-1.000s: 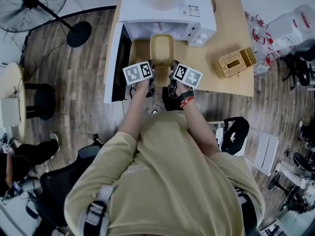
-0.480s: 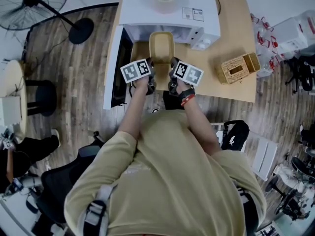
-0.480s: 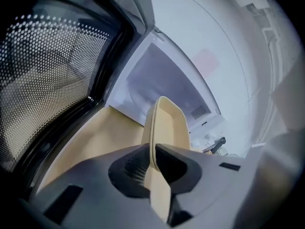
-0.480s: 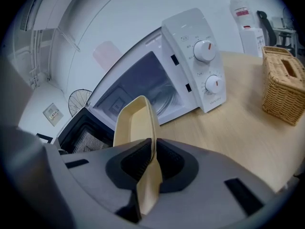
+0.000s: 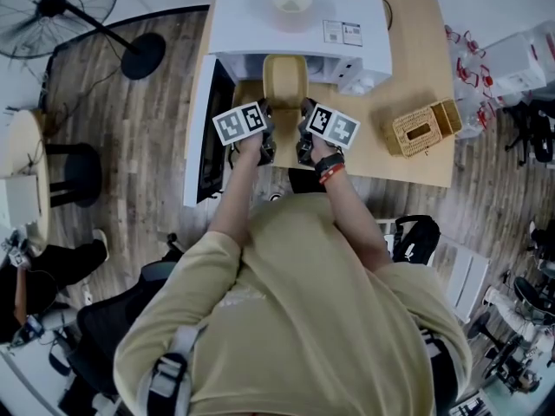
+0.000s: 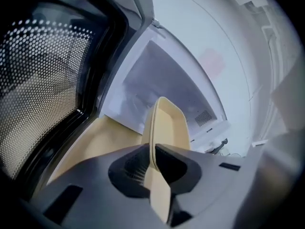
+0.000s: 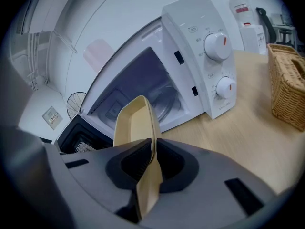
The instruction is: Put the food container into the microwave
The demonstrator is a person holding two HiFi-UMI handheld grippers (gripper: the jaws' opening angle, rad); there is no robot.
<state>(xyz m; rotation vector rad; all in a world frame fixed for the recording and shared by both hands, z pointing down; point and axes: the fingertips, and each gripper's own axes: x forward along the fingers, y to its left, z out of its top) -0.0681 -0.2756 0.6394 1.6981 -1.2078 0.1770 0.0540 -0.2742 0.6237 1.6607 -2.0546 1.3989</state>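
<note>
A beige rectangular food container (image 5: pixel 284 83) is held level in front of the white microwave (image 5: pixel 299 20), its far end at the open cavity. My left gripper (image 5: pixel 265 131) is shut on the container's near left rim (image 6: pixel 157 175). My right gripper (image 5: pixel 302 133) is shut on the near right rim (image 7: pixel 148 175). The microwave door (image 5: pixel 204 128) hangs open to the left. In the right gripper view the container (image 7: pixel 136 123) points at the microwave's cavity (image 7: pixel 143 87), with the two control knobs (image 7: pixel 217 46) to the right.
A woven wicker box (image 5: pixel 422 126) sits on the wooden table (image 5: pixel 408 59) to the right of the microwave. A roll of tape (image 5: pixel 290 0) lies on the microwave's top. A floor fan (image 5: pixel 61 7) stands at the far left.
The container and both grippers have edged slightly toward the microwave's opening. Both grips are unchanged.
</note>
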